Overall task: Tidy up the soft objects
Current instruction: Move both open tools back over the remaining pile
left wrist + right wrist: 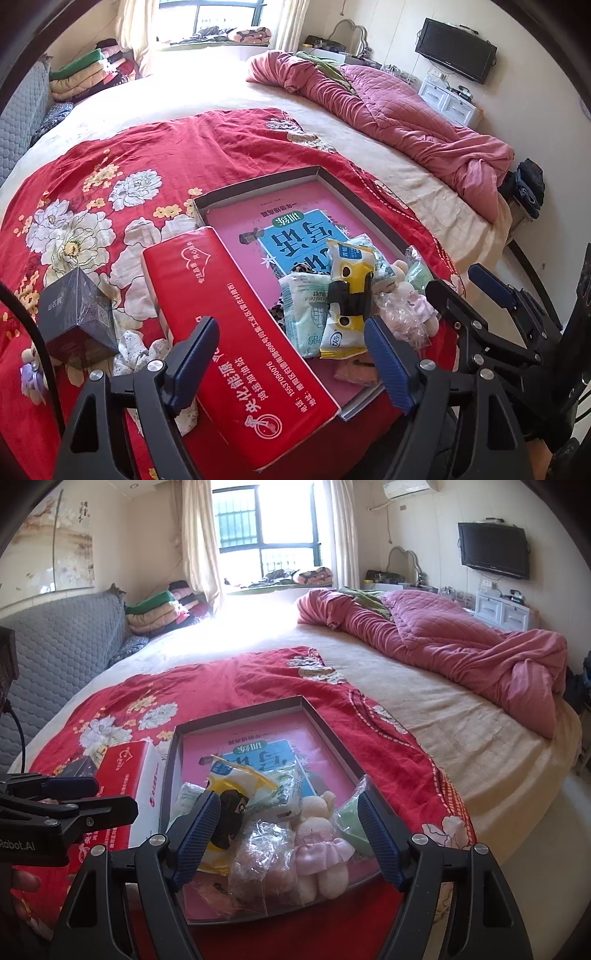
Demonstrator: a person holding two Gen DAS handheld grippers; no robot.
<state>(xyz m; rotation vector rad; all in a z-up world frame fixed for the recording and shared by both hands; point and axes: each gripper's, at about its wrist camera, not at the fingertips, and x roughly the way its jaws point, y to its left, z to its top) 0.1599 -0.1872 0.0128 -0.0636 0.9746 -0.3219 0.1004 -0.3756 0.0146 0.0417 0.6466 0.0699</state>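
Right wrist view: the right claw (286,836) hangs with jaws apart over the near end of the tray (334,734), holding nothing. Inside the tray lie a plush doll (323,840), a clear bag (264,860), a yellow packet (236,788) and other pouches, heaped on a pink book (258,746). The left claw (291,363) is likewise spread and unloaded, above the red box (229,343) and tray edge. The doll looks light and squashy; its waist seems the best hold. The bags are likely slippery and crinkly. All rests on a red quilt (177,690) on a bed, bright window at the far end.
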